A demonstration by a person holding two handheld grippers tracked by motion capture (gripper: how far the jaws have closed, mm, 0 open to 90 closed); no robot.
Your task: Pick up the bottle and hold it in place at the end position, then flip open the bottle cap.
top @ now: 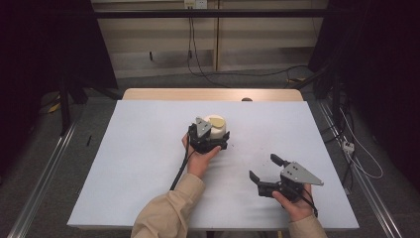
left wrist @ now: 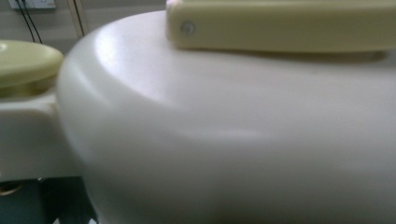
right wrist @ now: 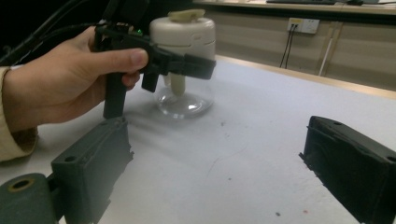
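A jar with a cream-white lid point(top: 218, 130) and a pale yellow knob point(top: 216, 120) stands mid-table; the right gripper view shows its clear glass base point(right wrist: 184, 100). My left gripper point(top: 210, 137) is closed around the jar at lid height, one black jaw crossing its front in the right gripper view, where the gripper point(right wrist: 180, 70) is held by a hand. The lid point(left wrist: 233, 140) sits right against the left gripper view's camera and hides the jaws. My right gripper point(top: 263, 167) rests near the front right, open, nothing between its jaws point(right wrist: 219, 172).
A white sheet point(top: 138, 163) covers the table, with a wooden strip point(top: 213, 94) along the far edge. A few dark specks point(right wrist: 222, 123) lie between jar and right gripper. Cables and a wall socket point(right wrist: 303, 24) sit beyond the table.
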